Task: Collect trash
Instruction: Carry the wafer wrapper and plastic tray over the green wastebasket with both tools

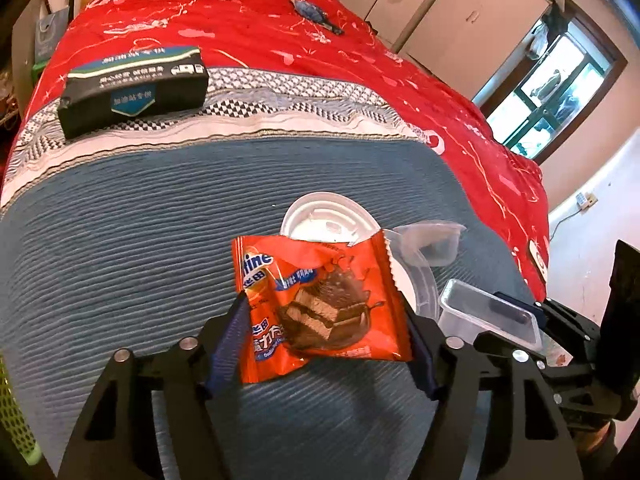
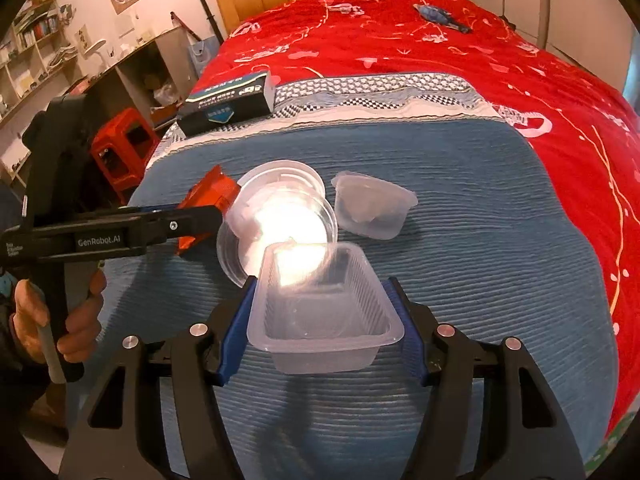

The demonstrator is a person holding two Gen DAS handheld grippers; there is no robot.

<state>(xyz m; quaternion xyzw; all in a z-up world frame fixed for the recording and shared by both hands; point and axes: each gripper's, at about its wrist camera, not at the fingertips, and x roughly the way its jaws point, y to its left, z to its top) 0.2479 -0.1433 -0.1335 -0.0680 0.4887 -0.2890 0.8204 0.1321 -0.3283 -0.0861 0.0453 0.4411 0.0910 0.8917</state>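
My left gripper (image 1: 324, 312) has its blue fingers closed on an orange snack wrapper (image 1: 320, 304) above the blue blanket. It also shows in the right wrist view (image 2: 208, 204). My right gripper (image 2: 322, 312) is shut on a clear rectangular plastic tray (image 2: 324, 312), which also shows in the left wrist view (image 1: 488, 312). A white round lid (image 1: 328, 224) and clear round containers (image 2: 280, 216) lie just beyond the wrapper. A small clear tub (image 2: 372, 210) lies to their right.
A black and blue box (image 1: 134, 88) sits on the bed at the far left. A blue object (image 1: 316, 14) lies on the red bedspread (image 1: 360, 60) far back. A red stool (image 2: 124, 144) and shelves stand left of the bed.
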